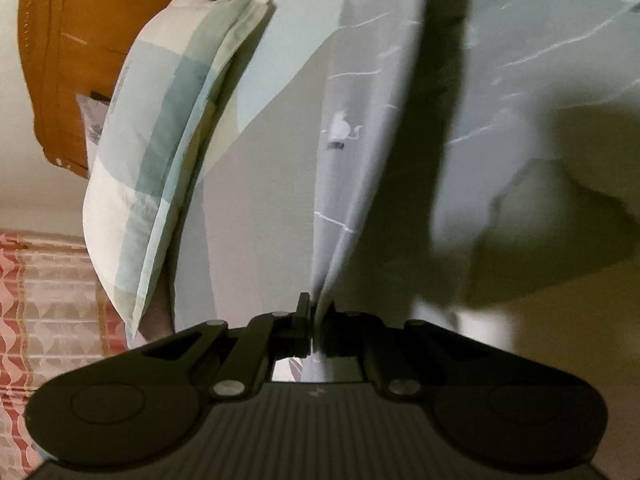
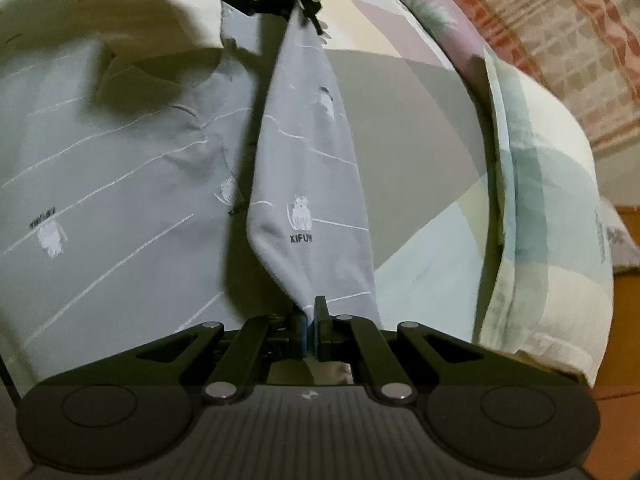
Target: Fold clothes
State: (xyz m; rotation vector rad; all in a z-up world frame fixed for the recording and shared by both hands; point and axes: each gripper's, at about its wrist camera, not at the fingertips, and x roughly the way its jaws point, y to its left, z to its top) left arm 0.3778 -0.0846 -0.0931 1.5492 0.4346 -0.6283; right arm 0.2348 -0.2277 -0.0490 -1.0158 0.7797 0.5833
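I had both grippers clamped on the grey cotton garment with thin white stripes and small white animal prints (image 2: pixel 308 184). The right gripper (image 2: pixel 311 322) pinched one end of a raised strip of it, jaws together on the cloth. The left gripper (image 2: pixel 298 8) showed at the top of the right wrist view, gripping the far end of the same strip; in its own camera (image 1: pixel 316 320) the fabric ran straight out from between its closed jaws. The strip hung taut between the two and lifted off the bed, while the rest of the garment lay spread to the left on the pastel patchwork bedsheet (image 2: pixel 432 184).

I judged this mid-fold, the held edge about to be carried over the flat part.

Risks from here:
- cloth slipping out of either pinch (both grips looked to be on a narrow bunch of fabric), dropping the edge early
- uneven travel of the two grippers skewing the fold line
- dragging the flat part and wrinkling it if the strip stayed too tight
- brushing the pale checked pillow (image 2: pixel 540 200) just beside the right side of the work area.
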